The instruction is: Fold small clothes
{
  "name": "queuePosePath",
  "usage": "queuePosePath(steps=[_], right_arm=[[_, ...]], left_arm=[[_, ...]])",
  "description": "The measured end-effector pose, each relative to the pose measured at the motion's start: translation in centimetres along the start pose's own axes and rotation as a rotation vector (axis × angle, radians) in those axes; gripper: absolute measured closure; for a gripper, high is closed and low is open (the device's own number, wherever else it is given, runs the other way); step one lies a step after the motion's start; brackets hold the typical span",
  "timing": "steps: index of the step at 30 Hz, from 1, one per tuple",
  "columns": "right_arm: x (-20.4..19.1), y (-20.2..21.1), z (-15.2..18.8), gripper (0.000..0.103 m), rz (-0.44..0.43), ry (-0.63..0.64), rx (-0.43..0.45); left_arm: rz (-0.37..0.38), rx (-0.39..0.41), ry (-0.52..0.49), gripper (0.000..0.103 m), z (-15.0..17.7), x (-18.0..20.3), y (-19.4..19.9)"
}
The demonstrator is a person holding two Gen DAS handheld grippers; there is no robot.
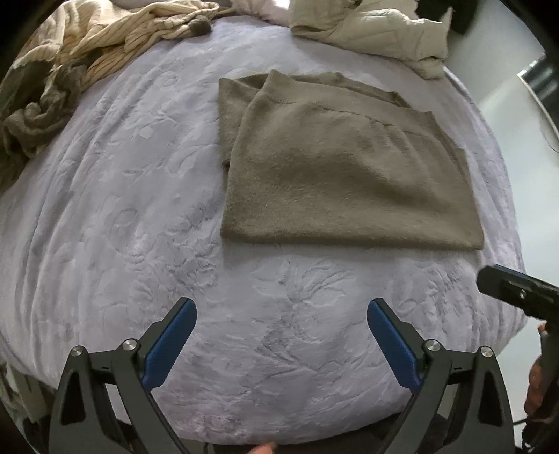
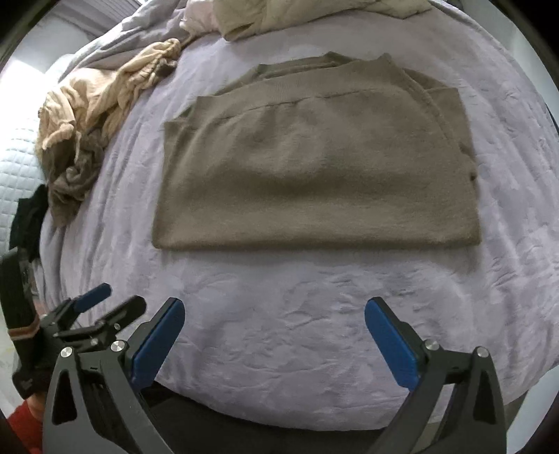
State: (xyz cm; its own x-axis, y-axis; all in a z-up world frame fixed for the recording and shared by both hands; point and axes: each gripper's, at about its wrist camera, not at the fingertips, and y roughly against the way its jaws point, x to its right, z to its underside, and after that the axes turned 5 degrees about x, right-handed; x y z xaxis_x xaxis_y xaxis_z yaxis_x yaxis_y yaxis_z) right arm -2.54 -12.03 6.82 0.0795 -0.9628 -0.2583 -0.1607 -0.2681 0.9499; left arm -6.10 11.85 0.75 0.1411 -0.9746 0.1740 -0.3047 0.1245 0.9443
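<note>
A taupe knitted garment (image 1: 346, 164) lies folded into a flat rectangle on the pale lilac blanket (image 1: 122, 209); the right wrist view shows the same garment (image 2: 314, 167) with its ribbed hem on top. My left gripper (image 1: 281, 309) hovers open over bare blanket, short of the garment's near edge and holding nothing. My right gripper (image 2: 274, 309) is also open and empty, a little nearer than the folded edge. The left gripper (image 2: 104, 300) appears at the lower left of the right wrist view. Part of the right gripper's body shows at the left wrist view's right edge.
A heap of cream striped and brown clothes (image 1: 80, 63) lies at the far left of the bed, also seen as clothes (image 2: 91, 115) in the right view. A cream quilted jacket (image 1: 377, 28) lies at the far side. The bed's right edge drops to a light floor (image 1: 524, 115).
</note>
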Motion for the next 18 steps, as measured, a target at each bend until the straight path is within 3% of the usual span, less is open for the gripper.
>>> queuePosePath(steps=[18], right_arm=[[9.1, -1.8, -1.6, 0.0, 0.097, -0.1, -0.073]], left_arm=[[-0.014, -0.154, 0.171, 0.005, -0.3, 3.1, -5.4]])
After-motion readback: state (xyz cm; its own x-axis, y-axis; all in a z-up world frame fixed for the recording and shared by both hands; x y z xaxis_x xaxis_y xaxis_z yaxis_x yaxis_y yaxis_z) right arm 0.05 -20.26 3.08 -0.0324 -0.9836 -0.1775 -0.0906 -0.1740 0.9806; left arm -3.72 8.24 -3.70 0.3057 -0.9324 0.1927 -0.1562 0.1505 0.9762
